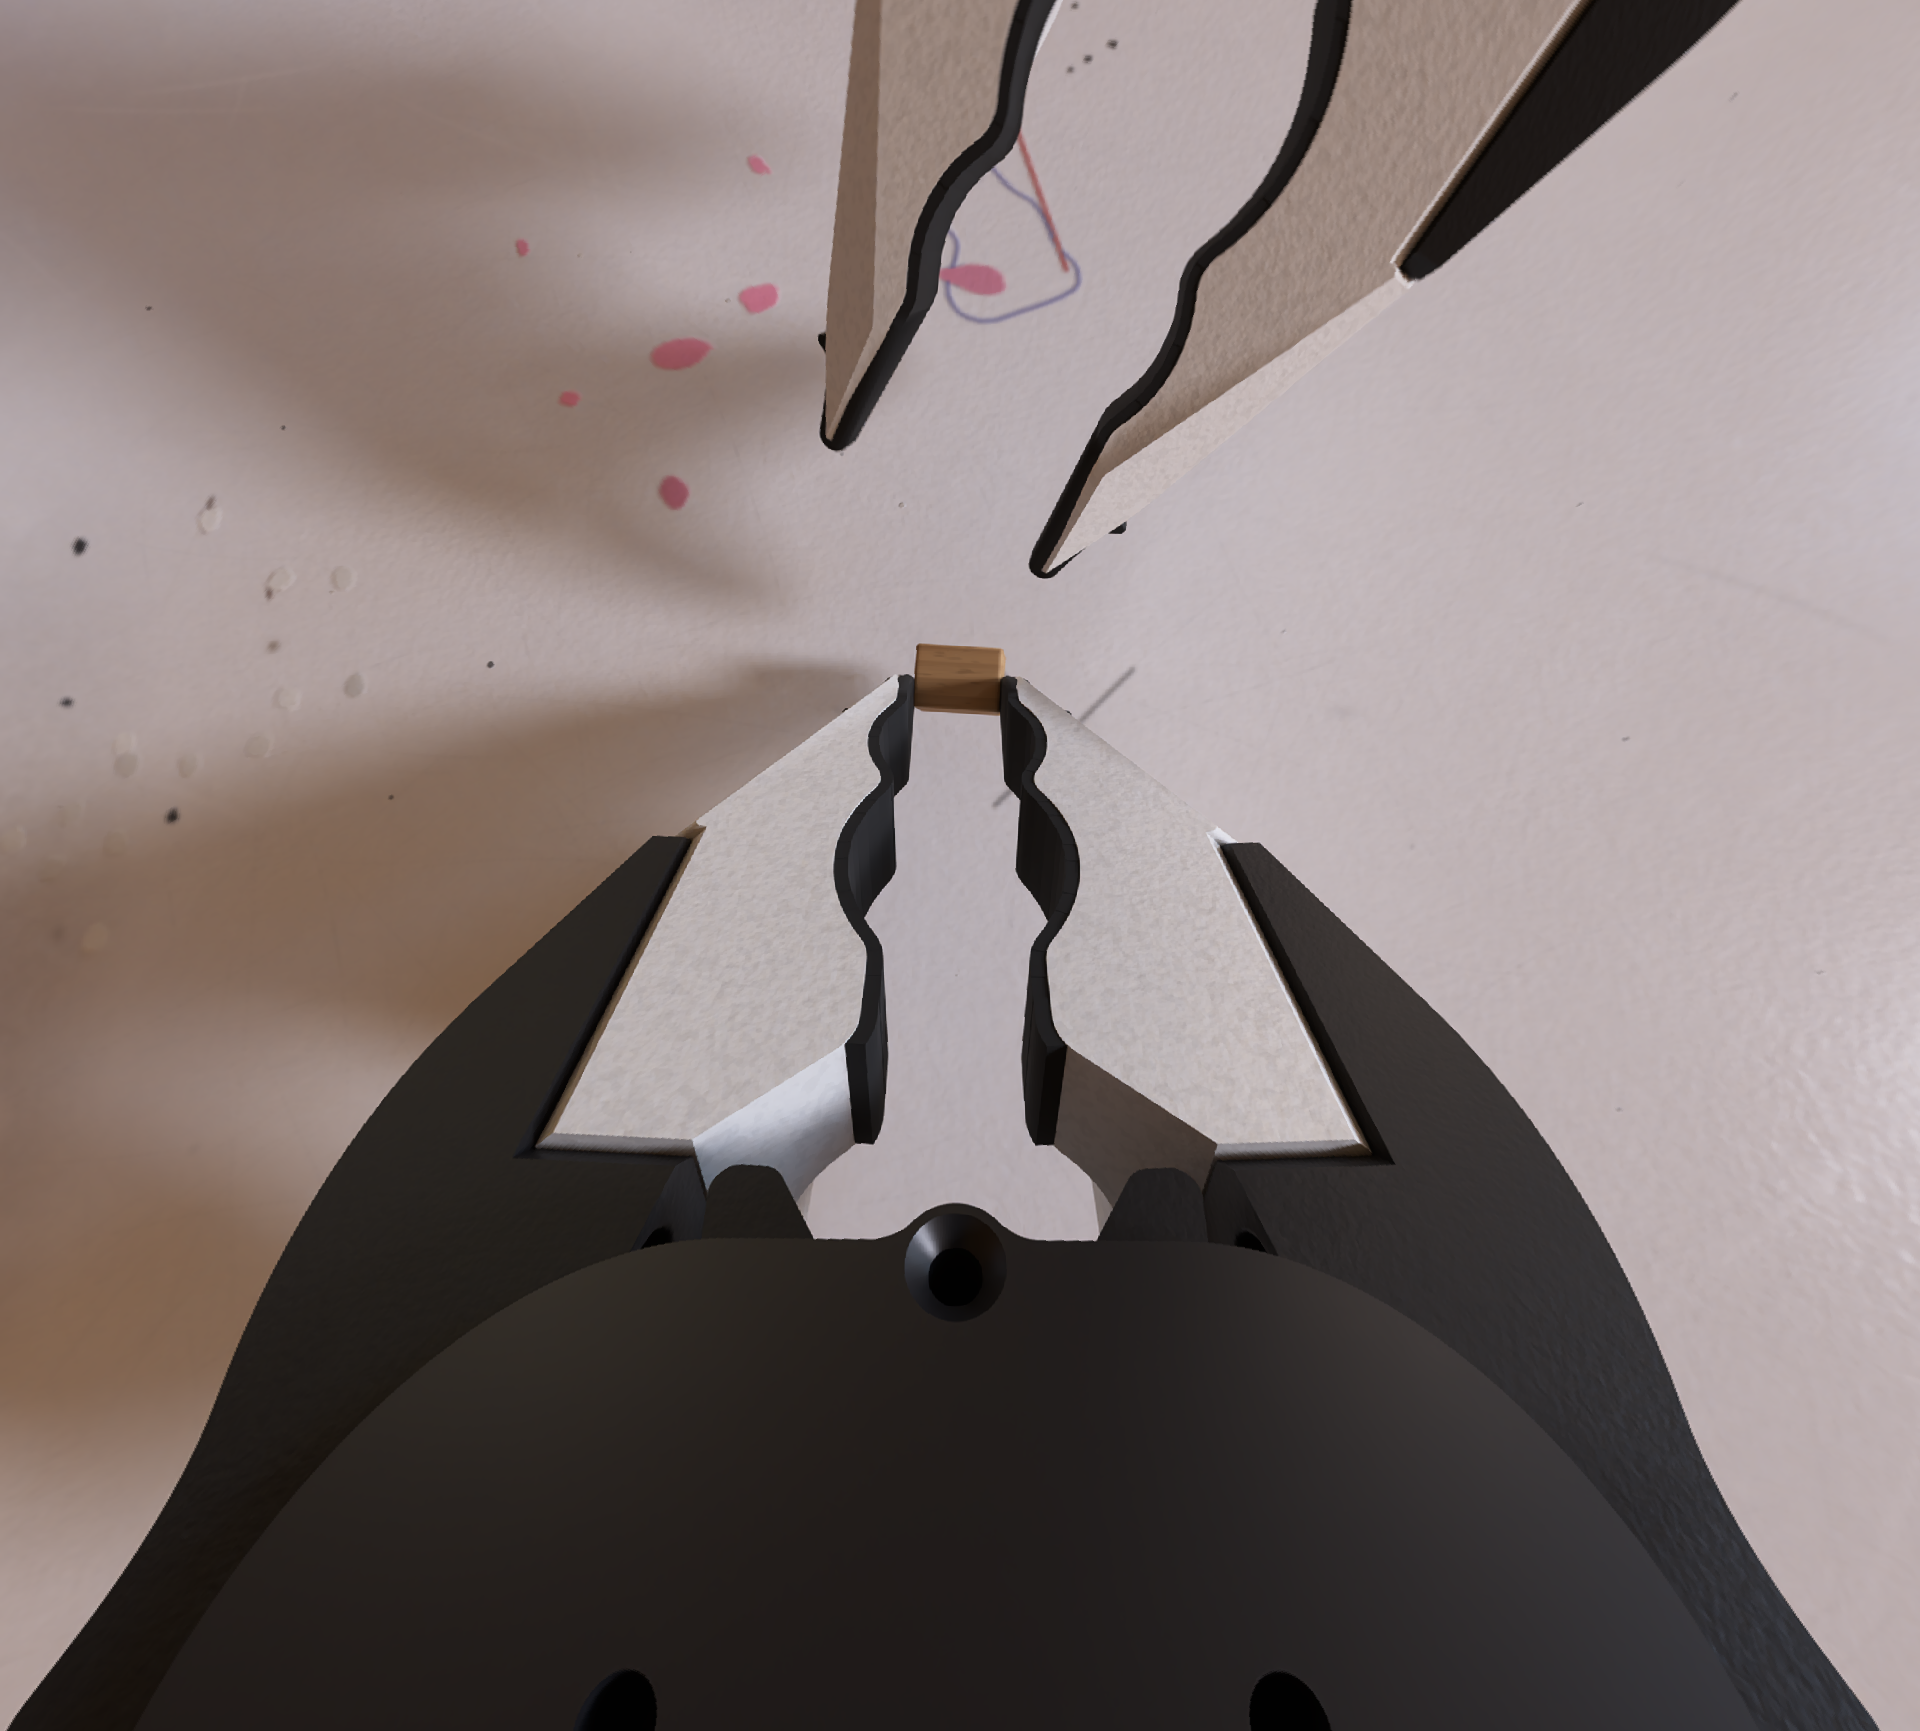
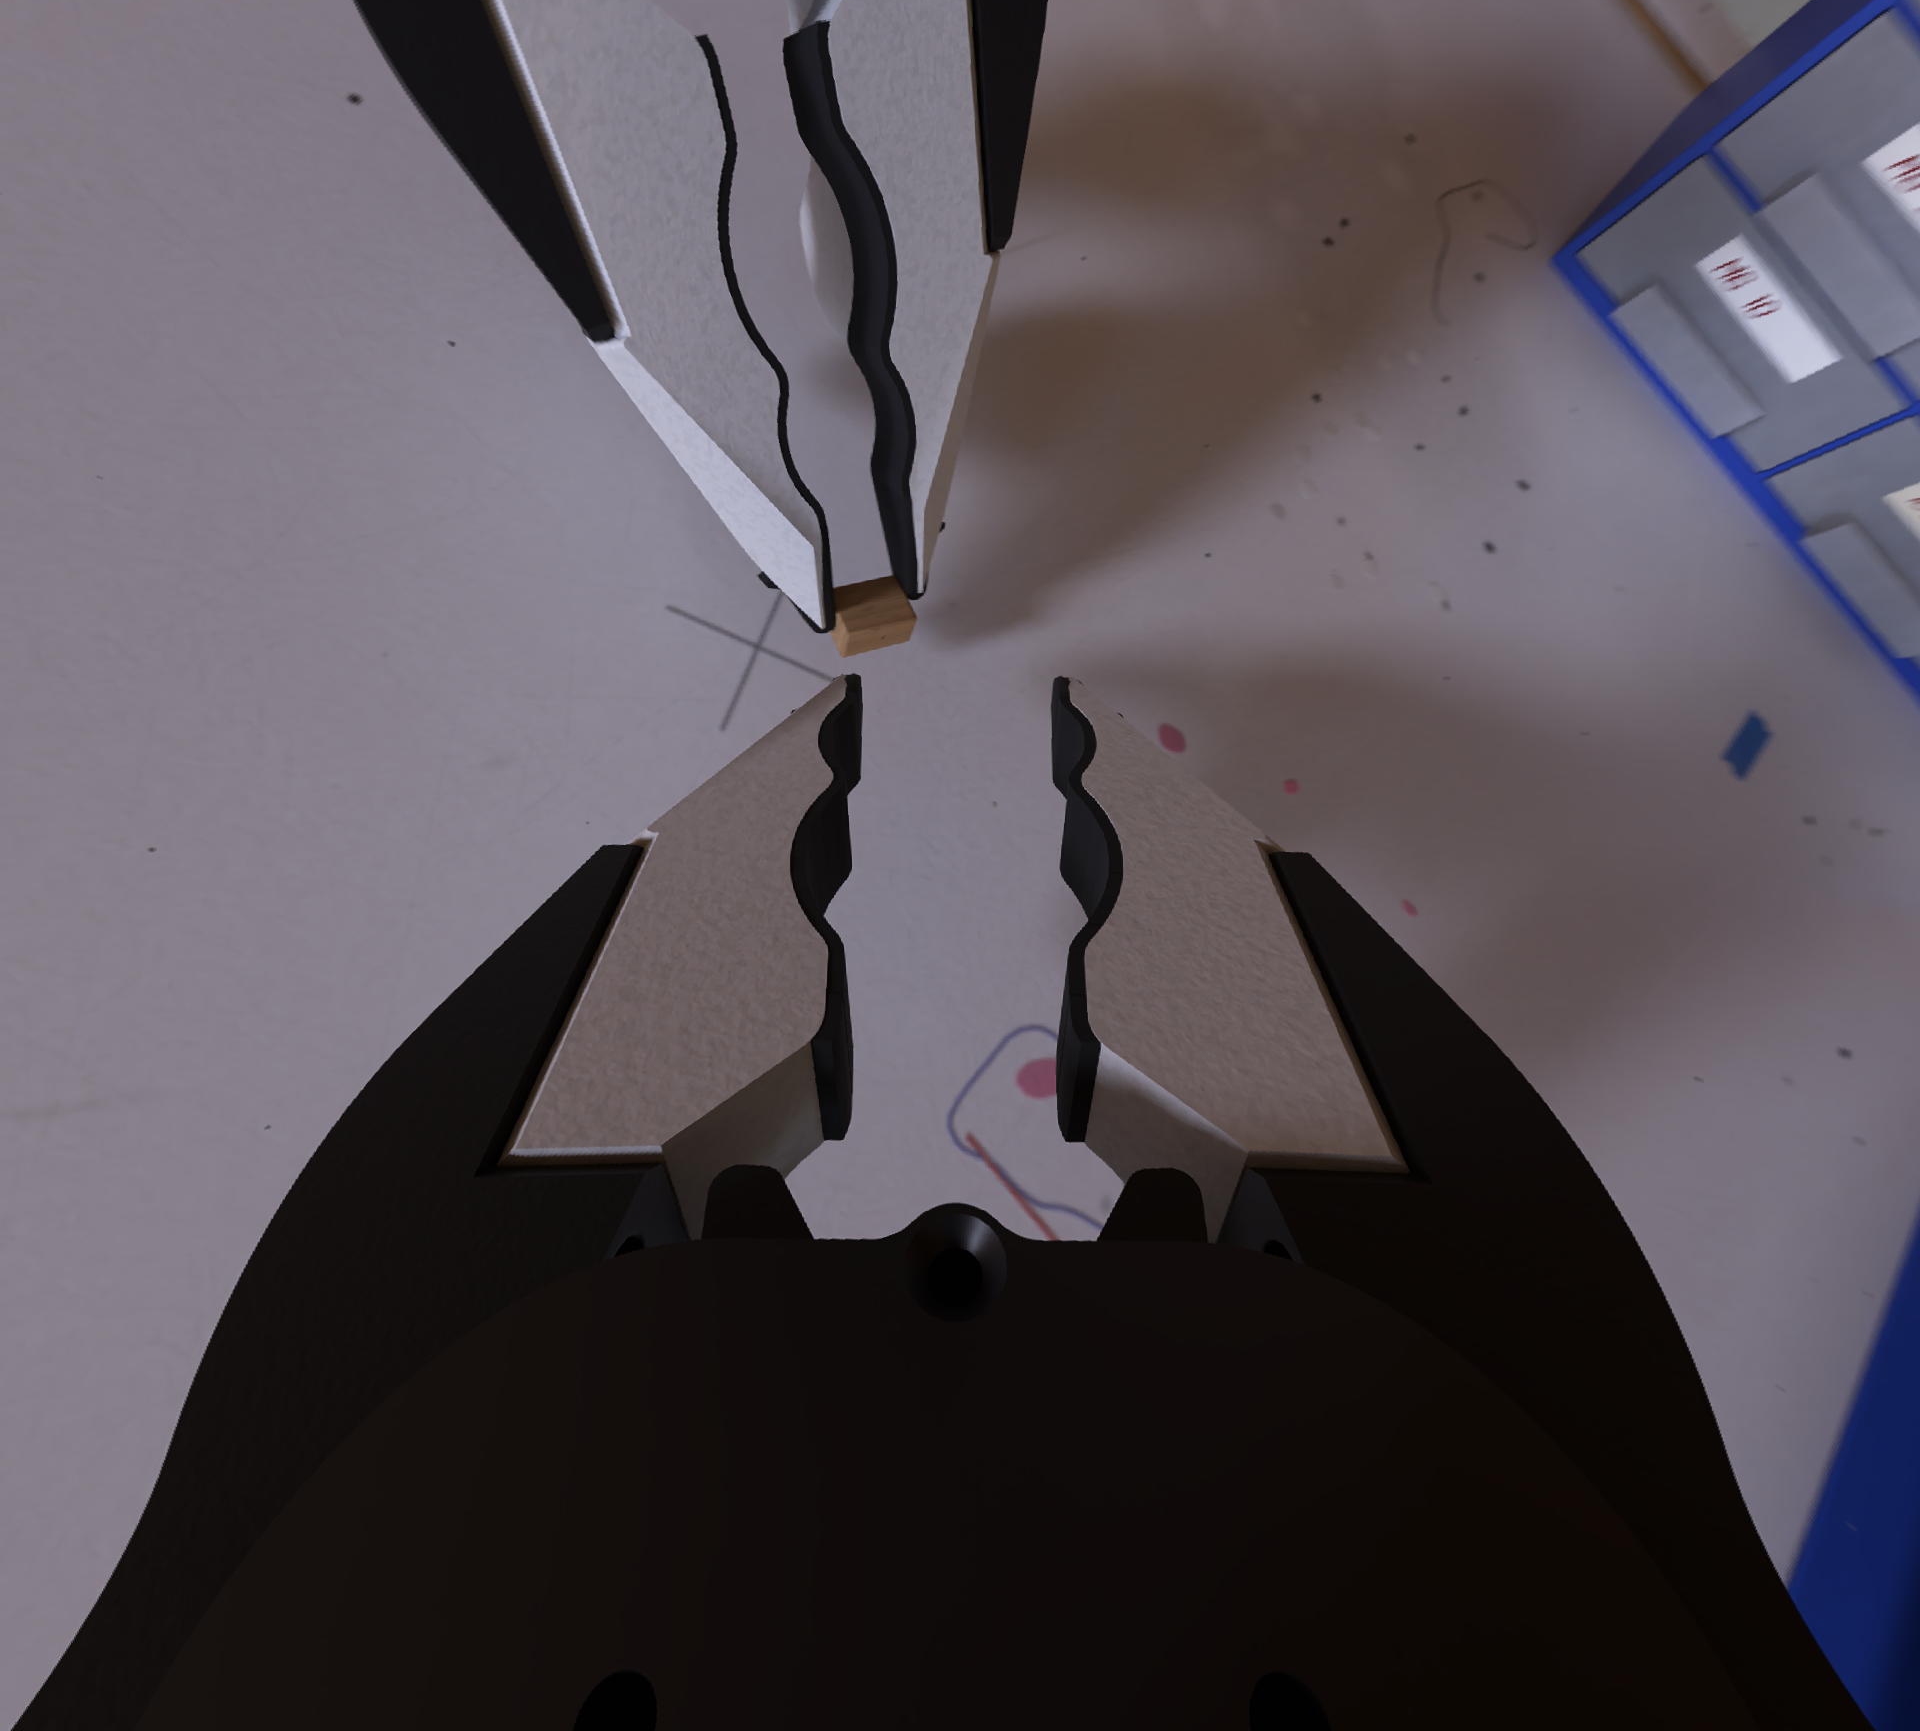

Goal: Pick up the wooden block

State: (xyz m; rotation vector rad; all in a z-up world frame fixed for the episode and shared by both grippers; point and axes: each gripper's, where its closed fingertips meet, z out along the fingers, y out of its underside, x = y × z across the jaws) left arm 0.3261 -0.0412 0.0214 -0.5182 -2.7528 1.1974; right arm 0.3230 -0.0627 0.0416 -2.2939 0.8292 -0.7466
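The left gripper pinches the wooden block between its fingertips, at twelve o'clock from its body. The right gripper hangs spread and empty, the block just beyond its tips at eleven o'clock.

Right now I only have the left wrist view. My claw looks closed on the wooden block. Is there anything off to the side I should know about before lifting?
Observer: Yes. The right wrist view shows a blue drawer cabinet off to the right claw's right, well clear of the wooden block.
Operator: Is that other claw carrying anything?
Observer: No. Seen along its own fingers, its jaws stand open with nothing held between them.
Operator: Anything loose lying on the table?
Observer: Only a small scrap of blue tape, lying flat near the cabinet and far from the left claw.
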